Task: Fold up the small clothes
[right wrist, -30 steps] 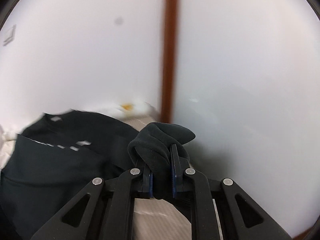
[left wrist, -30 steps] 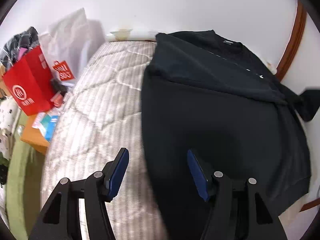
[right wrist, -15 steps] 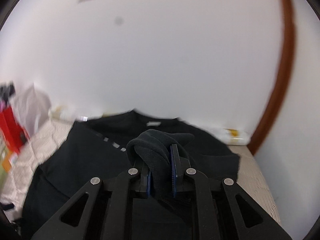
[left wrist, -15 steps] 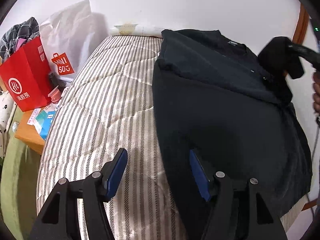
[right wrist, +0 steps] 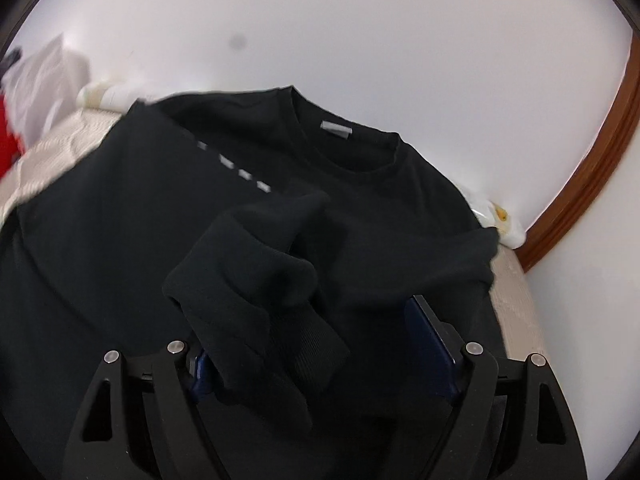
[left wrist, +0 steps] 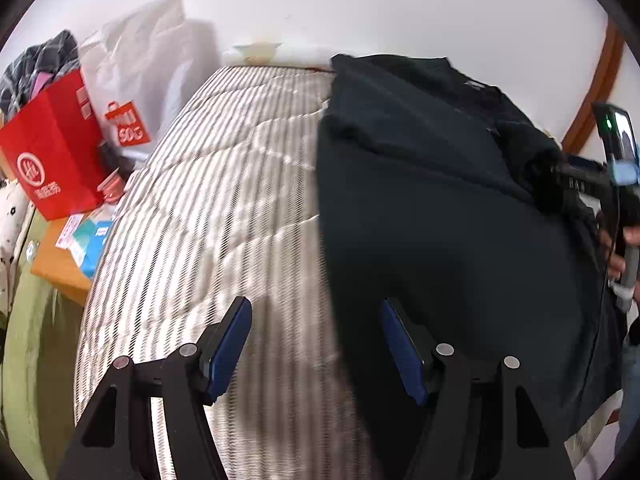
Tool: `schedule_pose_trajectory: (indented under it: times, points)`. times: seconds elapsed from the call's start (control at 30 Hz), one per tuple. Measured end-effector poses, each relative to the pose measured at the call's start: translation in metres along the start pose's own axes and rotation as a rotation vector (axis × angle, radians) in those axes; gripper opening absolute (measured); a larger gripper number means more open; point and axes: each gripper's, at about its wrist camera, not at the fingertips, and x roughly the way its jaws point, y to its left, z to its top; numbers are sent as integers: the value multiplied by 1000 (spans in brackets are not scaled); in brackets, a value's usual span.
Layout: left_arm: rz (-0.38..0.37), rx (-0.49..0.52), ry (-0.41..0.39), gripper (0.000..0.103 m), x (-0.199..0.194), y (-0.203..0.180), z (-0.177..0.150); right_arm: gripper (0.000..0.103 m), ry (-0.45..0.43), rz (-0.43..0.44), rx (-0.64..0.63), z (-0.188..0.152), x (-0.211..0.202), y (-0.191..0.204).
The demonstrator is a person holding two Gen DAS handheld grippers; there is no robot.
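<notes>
A black sweatshirt (left wrist: 440,220) lies flat on a striped mattress (left wrist: 220,200), collar towards the wall. My left gripper (left wrist: 314,320) hovers over the sweatshirt's left edge, its jaws opening, with nothing pinched between them. In the right wrist view the sweatshirt (right wrist: 120,220) fills the frame. Its right sleeve cuff (right wrist: 260,280) lies folded over the chest. My right gripper (right wrist: 312,332) has its jaws opening wide; the cuff rests loosely between them and drapes over the left finger, free of the right pad. The right gripper (left wrist: 576,184) also shows at the garment's right side.
A red paper bag (left wrist: 52,160) and a white plastic bag (left wrist: 148,76) stand left of the mattress, beside an orange surface (left wrist: 60,268) with small boxes. White wall lies behind; a brown wooden frame (right wrist: 592,160) runs on the right. A person's hand (left wrist: 616,248) holds the right gripper.
The right gripper carried the sleeve from the wall side over the sweatshirt's chest, came down, and its jaws spread apart off the cuff. The left gripper stayed in place, jaws slightly wider.
</notes>
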Motion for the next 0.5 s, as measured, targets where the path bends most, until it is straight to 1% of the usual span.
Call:
schedule_pose_trajectory:
  times: [0.2, 0.27, 0.37, 0.5]
  points:
    - [-19, 68, -8, 65, -2, -43, 13, 84, -21, 71, 50, -28, -40, -24]
    - [-30, 97, -15, 65, -4, -60, 16, 84, -30, 65, 39, -35, -53, -29]
    - [-55, 132, -19, 65, -7, -85, 23, 84, -71, 47, 30, -54, -76, -42]
    - [-83, 206, -29, 65, -6, -126, 34, 84, -71, 39, 88, -86, -92, -74]
